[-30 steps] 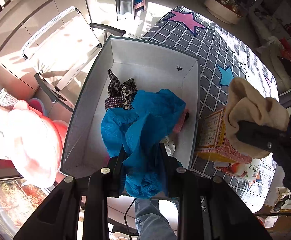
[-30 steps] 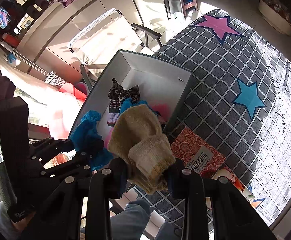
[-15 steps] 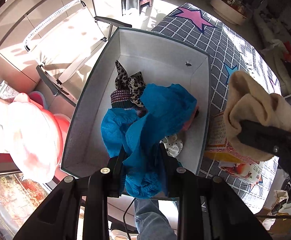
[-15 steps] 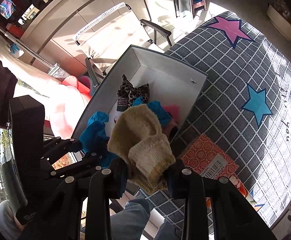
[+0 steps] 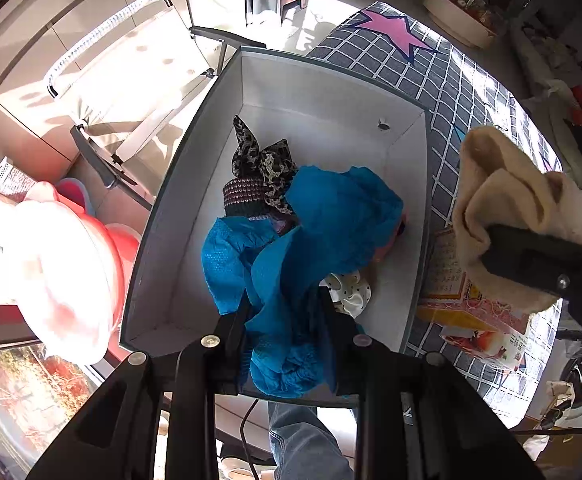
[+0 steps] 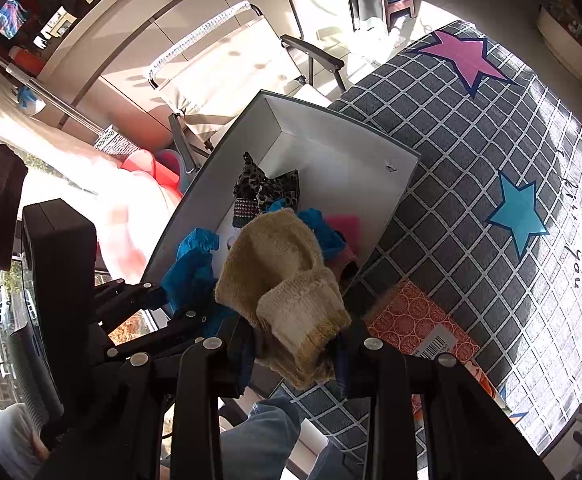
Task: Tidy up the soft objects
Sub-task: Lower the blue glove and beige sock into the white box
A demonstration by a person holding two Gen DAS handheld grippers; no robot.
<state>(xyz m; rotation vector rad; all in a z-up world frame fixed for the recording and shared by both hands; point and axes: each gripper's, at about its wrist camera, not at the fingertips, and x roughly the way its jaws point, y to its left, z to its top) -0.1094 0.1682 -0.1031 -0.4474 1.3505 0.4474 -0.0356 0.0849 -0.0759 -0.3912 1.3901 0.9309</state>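
Note:
A grey box with a white inside sits at the edge of a checked table. My left gripper is shut on a blue cloth, which hangs over the box's near end. Inside the box lie a leopard-print bow on a knitted band, a white dotted cloth and something pink. My right gripper is shut on a folded tan sock, held above the box's right wall. The left gripper's frame shows at the left of the right wrist view.
An orange patterned packet lies on the checked cloth with stars just right of the box. A folding chair and a red tub stand left of the table. The person's jeans show below.
Both views have drifted slightly, so the box sits a little lower and nearer the centre. The grips on the blue cloth and the tan sock are unchanged.

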